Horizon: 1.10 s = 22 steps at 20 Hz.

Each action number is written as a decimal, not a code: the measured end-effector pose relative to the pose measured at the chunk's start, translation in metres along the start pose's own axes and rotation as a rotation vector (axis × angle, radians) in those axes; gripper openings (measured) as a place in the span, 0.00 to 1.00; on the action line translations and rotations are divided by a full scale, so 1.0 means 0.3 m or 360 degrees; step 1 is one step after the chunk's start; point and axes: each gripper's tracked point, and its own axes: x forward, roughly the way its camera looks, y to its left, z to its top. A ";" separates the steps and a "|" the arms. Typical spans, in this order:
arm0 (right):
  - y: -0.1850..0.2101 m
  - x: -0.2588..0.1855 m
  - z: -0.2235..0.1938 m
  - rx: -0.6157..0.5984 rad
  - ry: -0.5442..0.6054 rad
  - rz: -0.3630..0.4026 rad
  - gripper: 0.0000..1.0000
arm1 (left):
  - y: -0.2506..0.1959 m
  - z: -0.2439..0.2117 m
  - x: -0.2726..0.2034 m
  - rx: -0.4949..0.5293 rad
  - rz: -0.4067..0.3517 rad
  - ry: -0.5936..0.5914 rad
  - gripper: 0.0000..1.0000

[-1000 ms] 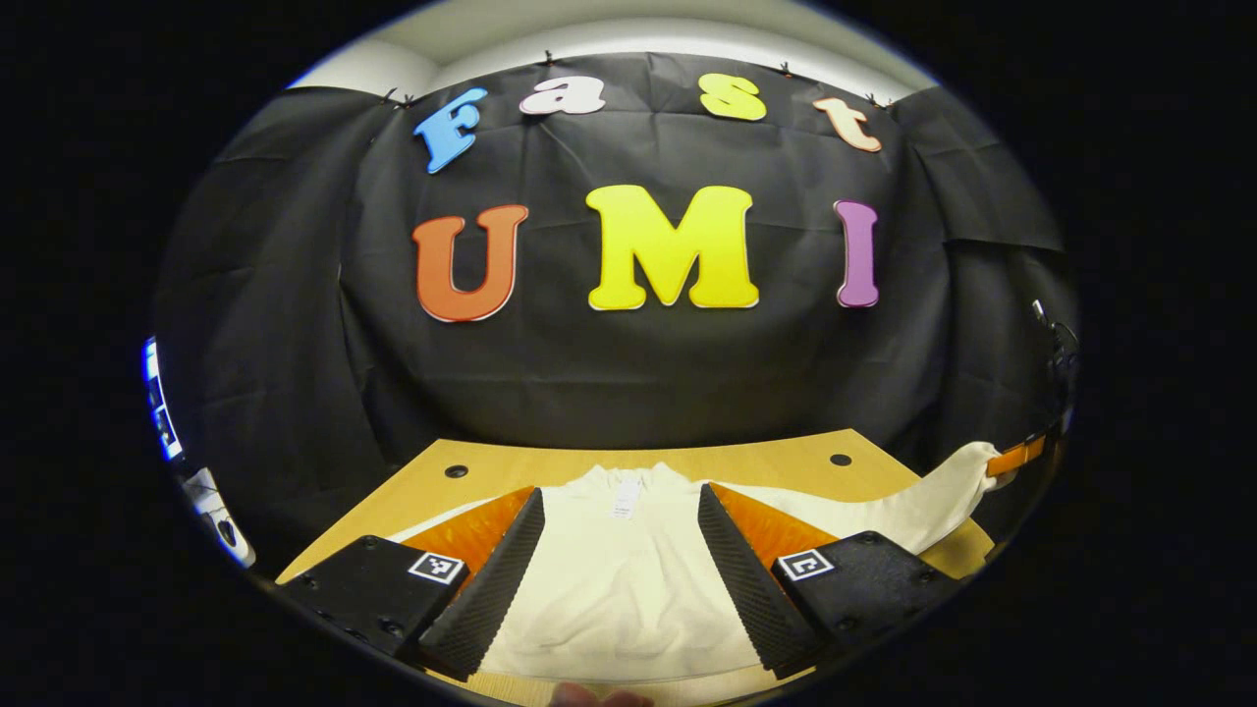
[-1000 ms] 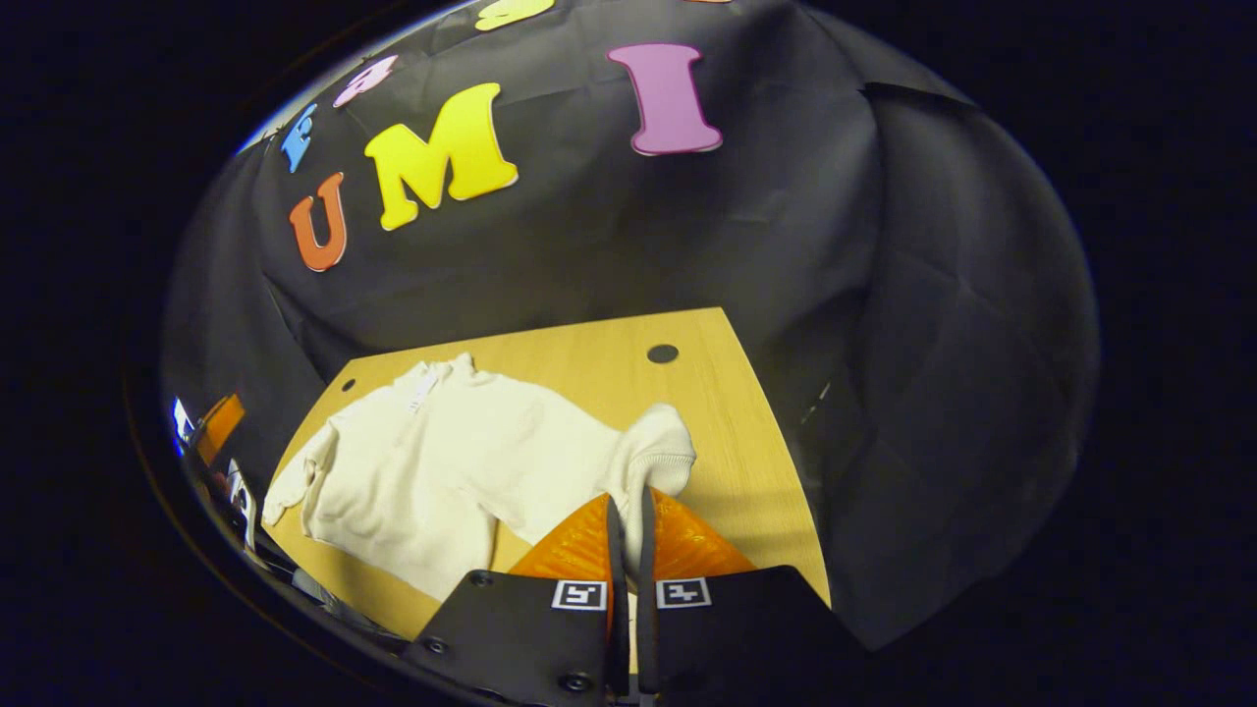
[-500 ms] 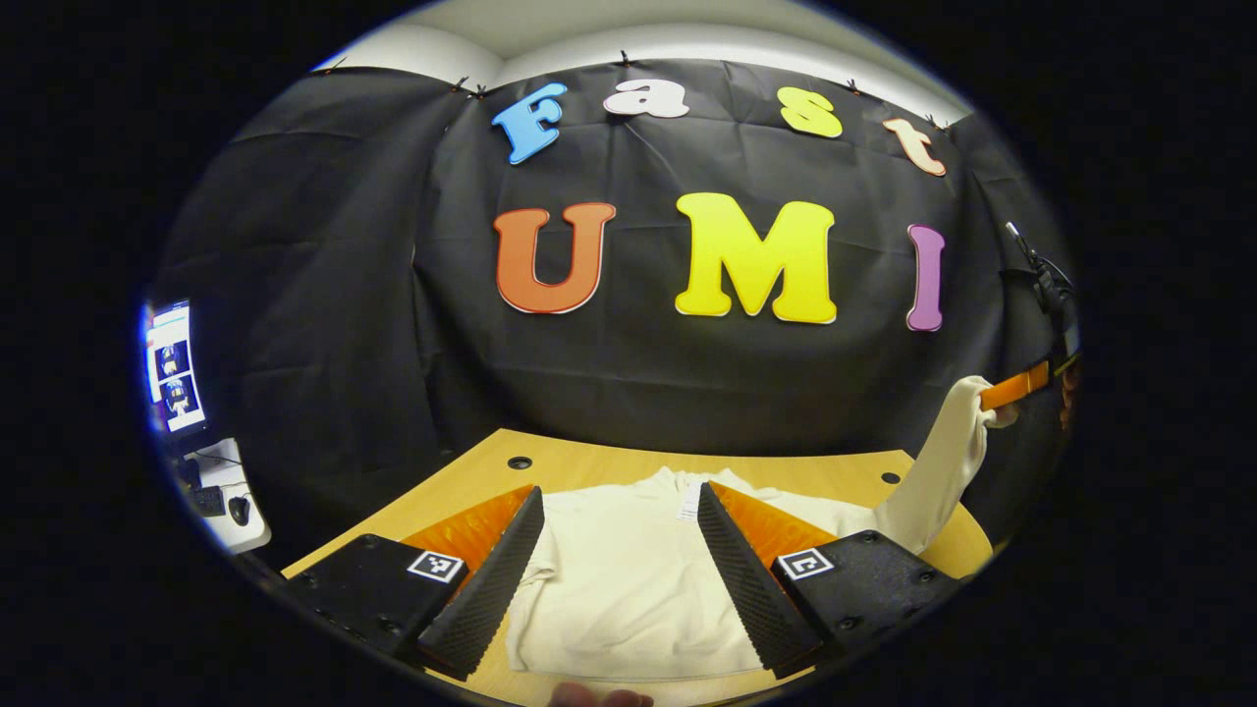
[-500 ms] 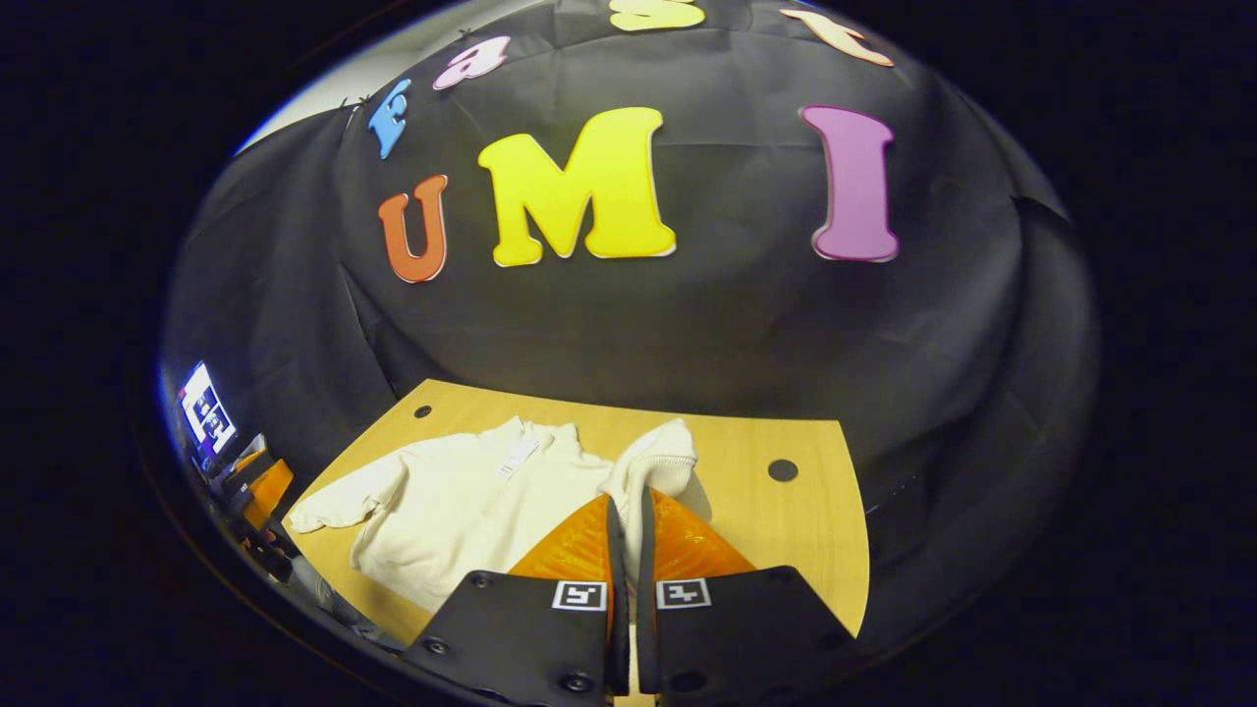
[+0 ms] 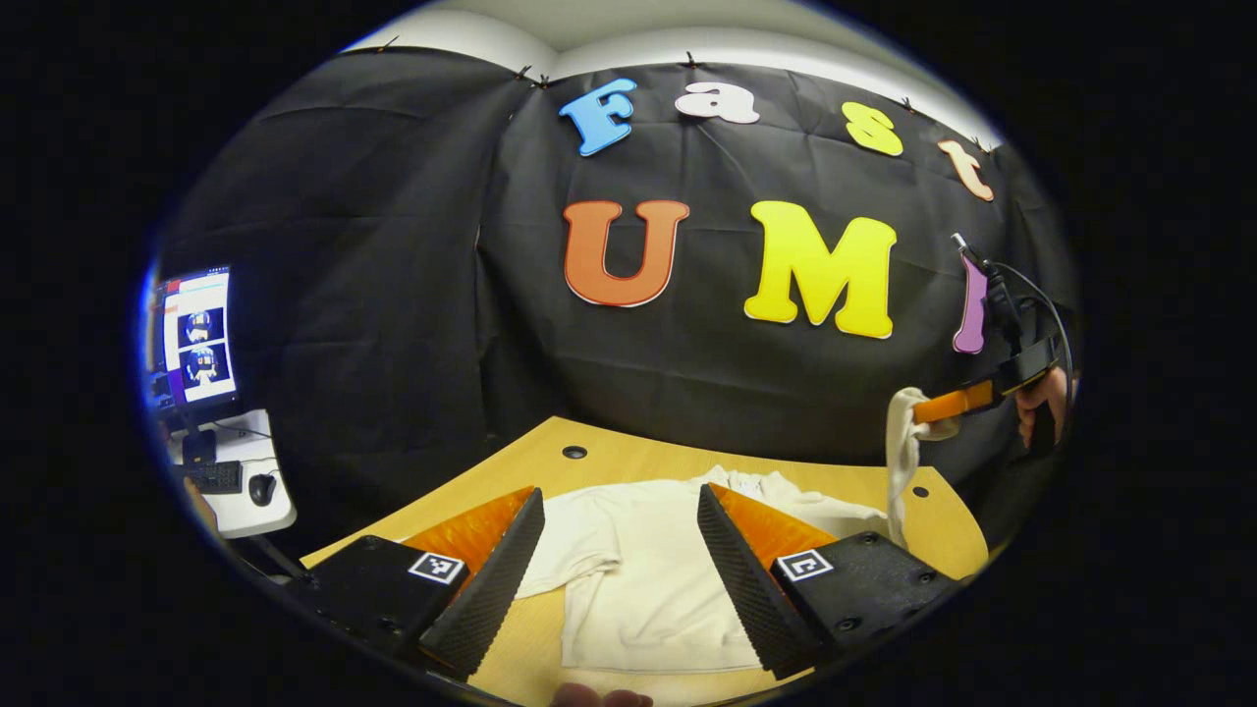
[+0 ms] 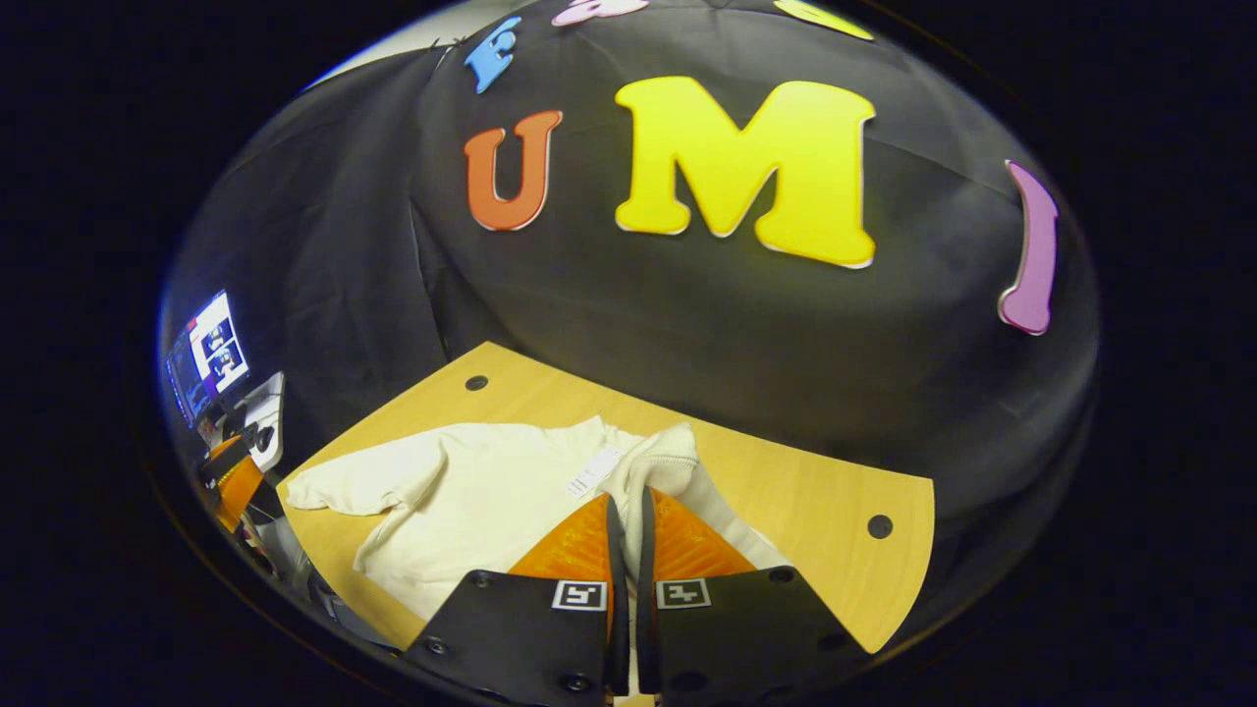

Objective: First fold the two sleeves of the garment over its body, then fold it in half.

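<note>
A cream sweater (image 5: 638, 570) lies flat on the wooden table (image 5: 628, 462), collar toward the wall. In the left gripper view my left gripper (image 5: 617, 560) hovers open above the sweater's body with nothing between its fingers. In the right gripper view my right gripper (image 6: 628, 530) is shut on the cuff of one sleeve (image 6: 663, 466), held up above the garment (image 6: 471, 496). The left gripper view also shows that gripper (image 5: 948, 403) at far right, with the sleeve (image 5: 899, 462) hanging down from it. The other sleeve (image 6: 358, 486) lies spread on the table.
A monitor (image 5: 196, 334) and a small white desk with keyboard and mouse (image 5: 231, 481) stand to the left of the table. The table has round holes near its far corners (image 5: 574, 453). A hand (image 5: 1041, 403) holds the right gripper at far right.
My right gripper has lifted the sleeve cuff higher and carried it inward toward the sweater's body. The left gripper's view has swung left, still open over the garment.
</note>
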 end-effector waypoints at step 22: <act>0.583 0.789 -0.264 -0.0210 0.0386 -0.0087 0.10 | 0.232 -0.106 0.055 0.0153 0.0003 0.0139 0.99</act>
